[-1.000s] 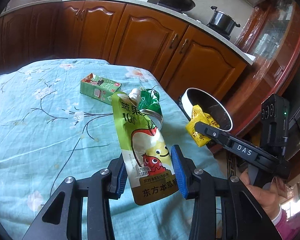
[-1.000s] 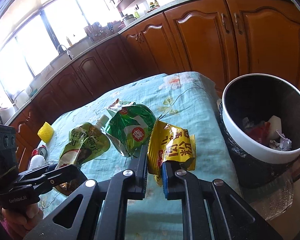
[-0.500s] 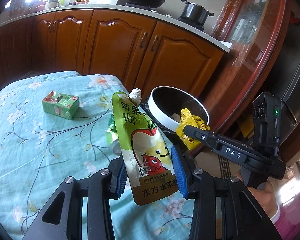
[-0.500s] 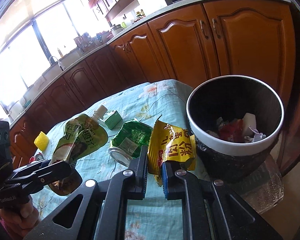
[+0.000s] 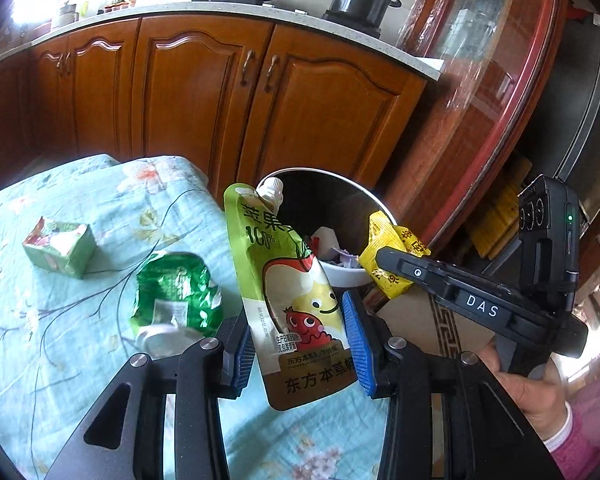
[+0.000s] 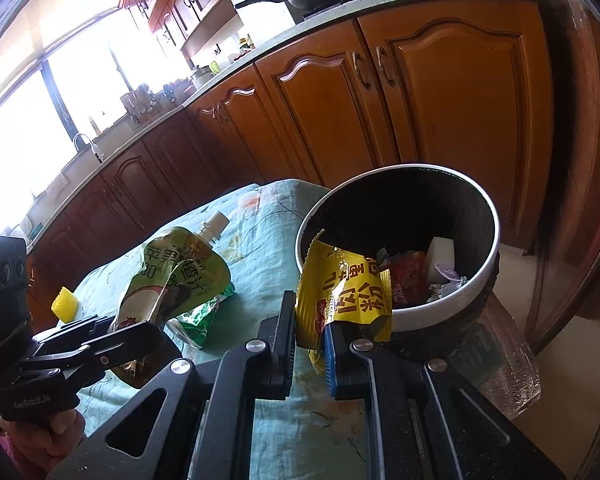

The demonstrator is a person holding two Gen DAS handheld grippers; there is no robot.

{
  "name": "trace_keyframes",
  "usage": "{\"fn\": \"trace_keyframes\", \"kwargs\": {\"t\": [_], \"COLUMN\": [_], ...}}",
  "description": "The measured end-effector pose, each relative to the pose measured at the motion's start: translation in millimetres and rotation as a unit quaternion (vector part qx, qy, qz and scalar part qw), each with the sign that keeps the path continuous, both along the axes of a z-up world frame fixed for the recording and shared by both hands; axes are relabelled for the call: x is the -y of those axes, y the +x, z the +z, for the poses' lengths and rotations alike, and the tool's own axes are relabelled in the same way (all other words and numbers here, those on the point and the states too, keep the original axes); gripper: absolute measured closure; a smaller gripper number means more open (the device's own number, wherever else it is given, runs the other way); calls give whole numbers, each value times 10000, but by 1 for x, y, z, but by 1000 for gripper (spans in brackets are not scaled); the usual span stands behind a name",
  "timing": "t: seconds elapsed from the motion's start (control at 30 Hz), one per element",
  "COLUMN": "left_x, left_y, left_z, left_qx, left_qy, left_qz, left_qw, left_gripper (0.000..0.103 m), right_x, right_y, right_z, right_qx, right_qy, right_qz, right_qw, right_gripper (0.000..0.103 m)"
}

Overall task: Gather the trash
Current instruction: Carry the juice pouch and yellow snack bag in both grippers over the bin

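My left gripper [image 5: 300, 340] is shut on a green apple-juice pouch [image 5: 288, 288] with a white spout, held upright above the table's right edge. Just beyond the pouch stands the trash bin [image 5: 352, 196], black inside with a white rim, holding several scraps. My right gripper [image 6: 310, 340] is shut on a yellow snack wrapper [image 6: 340, 292], which hangs at the bin's near rim [image 6: 440, 304]. The left wrist view shows that wrapper [image 5: 392, 256] and the right gripper [image 5: 380, 258] beside the bin. The pouch [image 6: 172, 276] also appears in the right wrist view, left of the wrapper.
A crumpled green bag [image 5: 176, 292] and a small green carton [image 5: 60, 248] lie on the floral teal tablecloth [image 5: 80, 340]. A yellow object [image 6: 65, 301] sits at the table's far left. Wooden kitchen cabinets [image 5: 204, 92] stand behind; a hand [image 5: 536, 396] grips the right tool.
Both grippers moved toward the bin with their loads. The bin now lies directly behind the pouch and wrapper, and the green bag and carton have slid left in the left wrist view.
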State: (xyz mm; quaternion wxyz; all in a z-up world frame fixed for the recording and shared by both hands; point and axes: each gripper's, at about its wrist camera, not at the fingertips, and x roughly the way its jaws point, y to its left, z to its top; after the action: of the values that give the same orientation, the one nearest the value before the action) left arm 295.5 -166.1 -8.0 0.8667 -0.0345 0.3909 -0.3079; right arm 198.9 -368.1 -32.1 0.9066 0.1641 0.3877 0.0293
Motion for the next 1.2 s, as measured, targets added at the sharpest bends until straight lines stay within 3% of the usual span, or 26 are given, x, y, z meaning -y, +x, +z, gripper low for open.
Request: {"fn": "trace_keyframes", "kwargs": {"t": [0.7,1.2], "left_x": [81,116], "left_y": [79,122], "left_z": [-18,-33], "left_qx": [-103,-359], "left_qy": [374,700], "left_qz": [-305,-497], "left_qw": [9988,9957], "left_gripper": [64,62], "right_x": [53,76], "right_y": [30,68], "right_z": [-3,-15], "right_qx": [-202,-795], "right_qy": [-2,100], "right_qz": [-266,-195], "right_qw": [9994,9966], "right_gripper": [91,87]}}
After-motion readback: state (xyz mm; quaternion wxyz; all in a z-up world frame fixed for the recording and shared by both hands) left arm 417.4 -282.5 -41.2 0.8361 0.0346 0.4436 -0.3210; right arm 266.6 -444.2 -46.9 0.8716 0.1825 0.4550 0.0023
